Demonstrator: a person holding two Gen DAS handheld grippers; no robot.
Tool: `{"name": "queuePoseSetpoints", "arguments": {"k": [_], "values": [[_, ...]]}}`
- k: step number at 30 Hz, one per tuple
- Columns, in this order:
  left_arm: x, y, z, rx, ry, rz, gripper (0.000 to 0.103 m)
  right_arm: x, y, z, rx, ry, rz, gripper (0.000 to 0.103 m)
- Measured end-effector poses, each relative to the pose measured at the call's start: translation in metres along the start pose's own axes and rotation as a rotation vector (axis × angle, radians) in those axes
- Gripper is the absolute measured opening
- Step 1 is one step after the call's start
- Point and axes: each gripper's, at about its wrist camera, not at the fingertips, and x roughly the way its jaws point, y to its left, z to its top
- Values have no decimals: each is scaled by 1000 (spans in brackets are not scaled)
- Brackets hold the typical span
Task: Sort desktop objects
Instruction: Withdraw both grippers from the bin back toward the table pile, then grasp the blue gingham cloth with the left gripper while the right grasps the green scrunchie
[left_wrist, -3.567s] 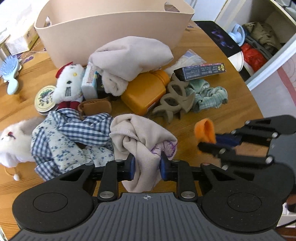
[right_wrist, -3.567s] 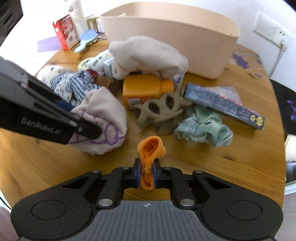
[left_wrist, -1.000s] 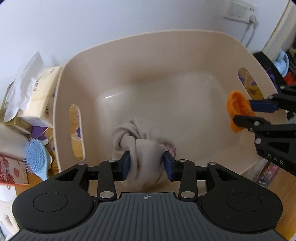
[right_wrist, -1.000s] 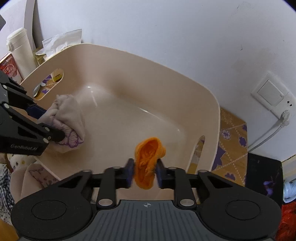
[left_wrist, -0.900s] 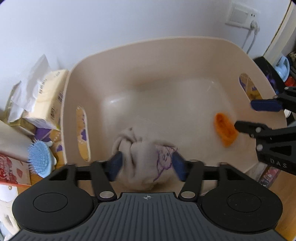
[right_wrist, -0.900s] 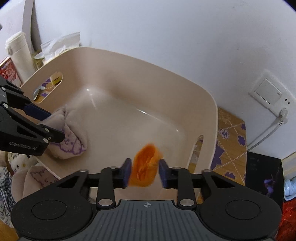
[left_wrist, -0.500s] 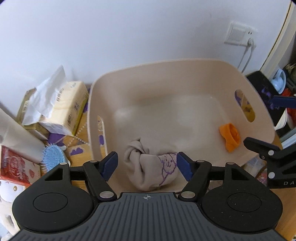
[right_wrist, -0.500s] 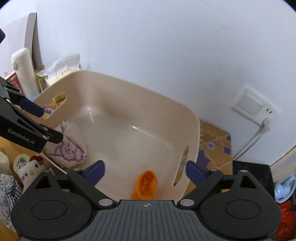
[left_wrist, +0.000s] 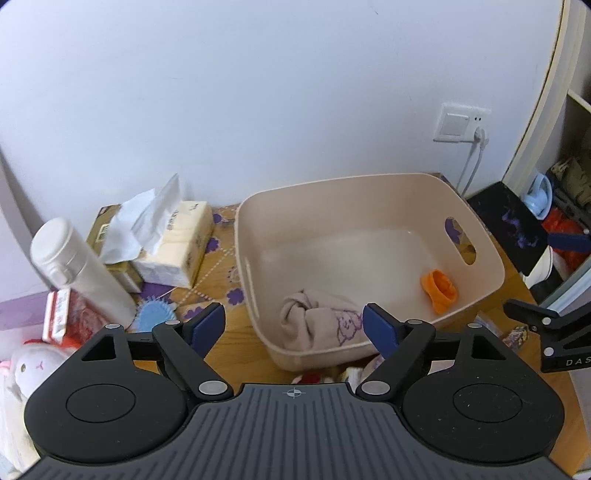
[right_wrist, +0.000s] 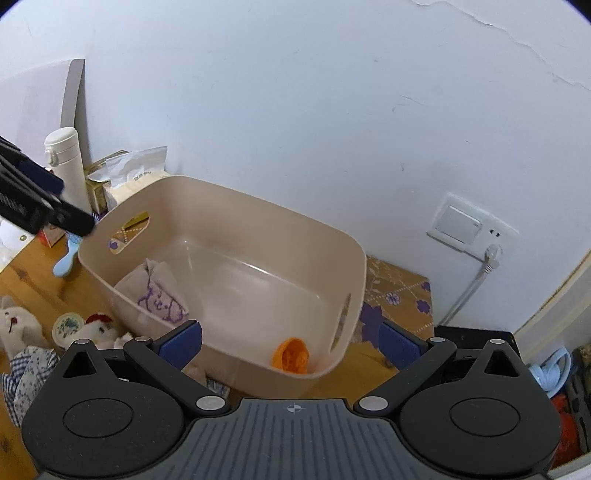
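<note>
While two items already lie inside the beige bin, much of the sorting looks unfinished. Left gripper raised above the near rim, blue-padded fingers spread wide and holding nothing. Right gripper likewise high over the bin's near corner, fingers parted and empty.

Inside the bin: beige cloth with a purple cartoon print bunched against the near wall toward the left handle slot; small orange fabric piece resting on the floor near the right handle slot, well apart from the cloth. Same pair seen from the right wrist, cloth at the left end, orange piece at the near right corner.

Still out on the wooden table: white plush toys, round tin, checked blue fabric, blue hairbrush. Tissue pack and white flask standing beside the bin, by the wall.

Judged early in the job: two pieces binned, several more visibly waiting, both tools free for the next pick.
</note>
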Motion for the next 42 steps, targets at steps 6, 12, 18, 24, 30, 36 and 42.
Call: {"name": "queuePoseSetpoints", "arguments": {"k": [6, 12, 18, 24, 30, 36, 42], "values": [[-21, 15, -25, -37, -29, 34, 85, -21, -4, -28, 18, -18, -7, 103], [-27, 23, -60, -52, -8, 19, 86, -34, -7, -55, 22, -14, -2, 103], [-33, 19, -102, -67, 10, 2, 86, -43, -8, -79, 6, -8, -7, 103], [-28, 7, -140, -96, 54, 1, 86, -45, -1, -100, -18, 25, -5, 103], [-25, -10, -170, -73, 74, 31, 86, -40, 10, -124, -27, 64, 20, 103], [-9, -20, -189, -59, 107, 64, 86, -27, 19, -142, -37, 122, 48, 103], [9, -29, -197, -28, 129, 74, 86, -10, 25, -154, -67, 179, 77, 103]]}}
